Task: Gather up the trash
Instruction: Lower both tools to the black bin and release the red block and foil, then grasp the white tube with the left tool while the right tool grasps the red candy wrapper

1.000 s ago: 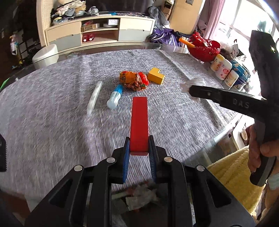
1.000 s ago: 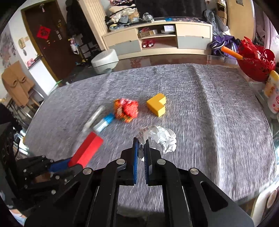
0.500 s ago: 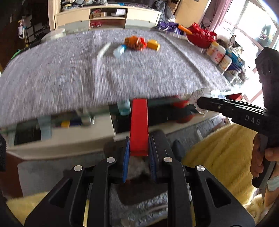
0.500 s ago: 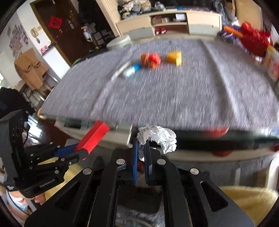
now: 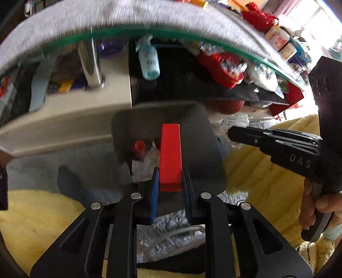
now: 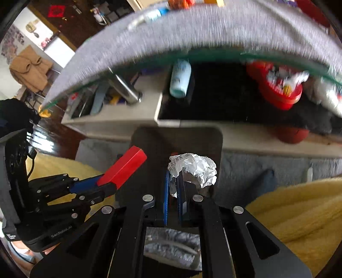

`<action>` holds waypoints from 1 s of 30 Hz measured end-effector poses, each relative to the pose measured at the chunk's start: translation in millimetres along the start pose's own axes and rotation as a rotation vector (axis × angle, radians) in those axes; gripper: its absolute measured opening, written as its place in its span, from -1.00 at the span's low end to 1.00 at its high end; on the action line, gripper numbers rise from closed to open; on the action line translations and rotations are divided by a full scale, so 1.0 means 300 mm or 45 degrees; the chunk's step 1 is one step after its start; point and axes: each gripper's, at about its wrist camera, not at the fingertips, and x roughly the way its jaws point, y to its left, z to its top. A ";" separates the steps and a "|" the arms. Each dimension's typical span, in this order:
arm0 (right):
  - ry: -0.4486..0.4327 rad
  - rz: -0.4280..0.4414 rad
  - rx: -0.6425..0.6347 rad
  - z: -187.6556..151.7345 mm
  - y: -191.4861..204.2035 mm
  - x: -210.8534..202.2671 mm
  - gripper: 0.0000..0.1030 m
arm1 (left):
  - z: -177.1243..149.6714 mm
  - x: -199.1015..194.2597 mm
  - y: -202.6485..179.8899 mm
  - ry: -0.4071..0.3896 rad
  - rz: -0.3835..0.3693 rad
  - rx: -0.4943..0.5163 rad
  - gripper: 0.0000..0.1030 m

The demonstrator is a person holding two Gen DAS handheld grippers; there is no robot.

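My left gripper [image 5: 170, 177] is shut on a red block [image 5: 170, 154], which sticks forward over the mouth of a dark grey bin [image 5: 201, 119] on the floor. Inside the bin lie a red cap [image 5: 139, 147] and white wrappers. My right gripper [image 6: 174, 177] is shut on a crumpled white paper ball [image 6: 194, 166] and hangs over the same bin [image 6: 213, 134]. In the right wrist view the left gripper [image 6: 102, 184] with the red block [image 6: 124, 169] enters from the left. In the left wrist view the right gripper [image 5: 232, 132] comes in from the right, paper ball [image 5: 233, 120] at its tip.
The table with its grey cloth [image 5: 96, 19] and glass edge now looms above. Its lower shelf holds a pale blue bottle [image 5: 148, 62] and a red basket [image 5: 220, 66]. A yellow fluffy rug [image 5: 267, 175] flanks the bin. A person's hand [image 5: 320, 207] grips the right handle.
Both grippers have dropped from over the table top, past its front edge, down to the bin on the floor. Each keeps its hold: red block left, paper ball right.
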 end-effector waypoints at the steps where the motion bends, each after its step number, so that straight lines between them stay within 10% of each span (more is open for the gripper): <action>1: 0.019 0.004 0.009 -0.008 -0.005 0.017 -0.84 | -0.004 0.013 0.002 0.017 0.001 -0.004 -0.64; 18: 0.118 0.053 0.064 0.003 -0.017 0.097 -0.75 | 0.012 0.078 0.012 0.102 -0.001 -0.026 -0.63; 22: 0.102 0.057 0.085 0.008 -0.027 0.086 -0.13 | 0.017 0.076 0.014 0.098 -0.004 -0.028 -0.63; 30: 0.034 0.006 0.097 0.049 -0.050 0.024 0.35 | 0.050 0.010 0.038 0.028 0.057 -0.032 -0.23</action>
